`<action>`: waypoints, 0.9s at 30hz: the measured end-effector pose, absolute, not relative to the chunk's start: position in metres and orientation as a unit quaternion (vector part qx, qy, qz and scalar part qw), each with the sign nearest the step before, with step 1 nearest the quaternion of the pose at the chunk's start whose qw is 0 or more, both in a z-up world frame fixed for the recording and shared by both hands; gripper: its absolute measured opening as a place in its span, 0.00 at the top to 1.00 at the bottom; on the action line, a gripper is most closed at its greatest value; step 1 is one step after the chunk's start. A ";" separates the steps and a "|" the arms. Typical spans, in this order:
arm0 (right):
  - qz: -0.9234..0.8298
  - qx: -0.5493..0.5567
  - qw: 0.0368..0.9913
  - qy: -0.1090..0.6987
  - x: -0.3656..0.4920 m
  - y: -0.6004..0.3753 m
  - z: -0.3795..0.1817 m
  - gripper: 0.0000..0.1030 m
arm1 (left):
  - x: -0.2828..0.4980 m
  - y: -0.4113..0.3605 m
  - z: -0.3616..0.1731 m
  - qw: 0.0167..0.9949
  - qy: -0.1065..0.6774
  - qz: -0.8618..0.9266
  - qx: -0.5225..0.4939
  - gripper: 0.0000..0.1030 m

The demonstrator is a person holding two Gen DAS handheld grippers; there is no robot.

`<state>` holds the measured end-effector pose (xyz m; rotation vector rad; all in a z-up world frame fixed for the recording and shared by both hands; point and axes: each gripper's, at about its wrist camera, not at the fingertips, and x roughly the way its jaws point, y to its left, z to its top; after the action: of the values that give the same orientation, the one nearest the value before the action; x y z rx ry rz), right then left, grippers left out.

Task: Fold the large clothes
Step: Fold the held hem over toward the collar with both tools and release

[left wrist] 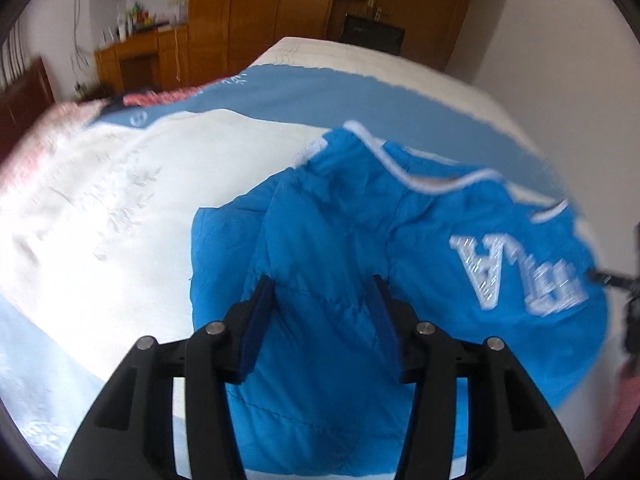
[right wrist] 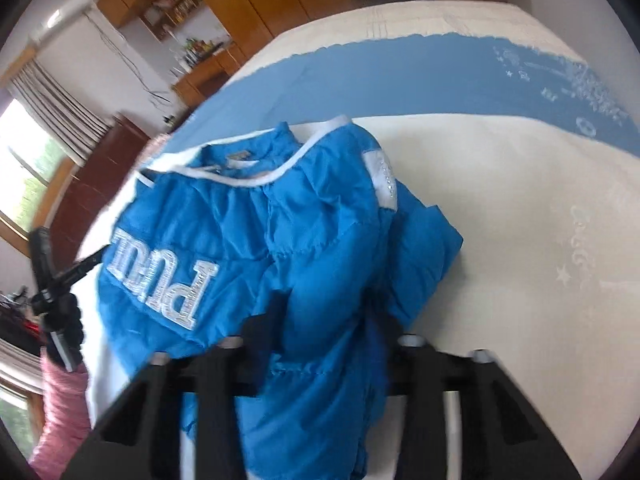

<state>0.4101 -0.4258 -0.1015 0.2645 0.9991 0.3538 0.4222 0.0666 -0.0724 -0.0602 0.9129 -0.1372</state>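
A bright blue padded jacket (left wrist: 360, 248) with white trim and white letters lies bunched on the bed; it also shows in the right wrist view (right wrist: 304, 240). My left gripper (left wrist: 322, 282) is open, its blue-padded fingers (left wrist: 256, 320) spread just above the jacket's fabric, holding nothing. My right gripper (right wrist: 320, 312) sits low over the jacket; blue fabric fills the space between its fingers (right wrist: 260, 332) and drapes over them, hiding the tips. Whether it grips the fabric cannot be told. The other gripper shows at the left edge of the right wrist view (right wrist: 56, 280).
The bed (left wrist: 120, 200) has a cream cover with a blue band (right wrist: 400, 84). A pink blanket (left wrist: 48, 132) lies at its far left. Wooden wardrobes (left wrist: 256, 12), a desk with bottles (left wrist: 136, 40) and a window (right wrist: 24, 160) surround the bed.
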 end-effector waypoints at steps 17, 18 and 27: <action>0.114 0.165 0.866 0.458 0.458 -0.432 -0.121 0.90 | 0.496 0.053 -0.098 0.893 0.449 -0.019 -0.031 0.94; 0.120 0.172 0.865 0.456 0.458 -0.433 -0.125 0.90 | 0.495 0.054 -0.100 0.893 0.448 -0.021 -0.032 0.93; 0.077 0.134 0.889 0.430 0.436 -0.420 -0.118 0.80 | 0.484 0.056 -0.094 0.895 0.443 0.002 -0.044 0.90</action>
<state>0.4359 -0.4198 -0.1182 0.2784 0.8936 0.1604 0.4845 0.0558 -0.0939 -0.0916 0.9185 0.0032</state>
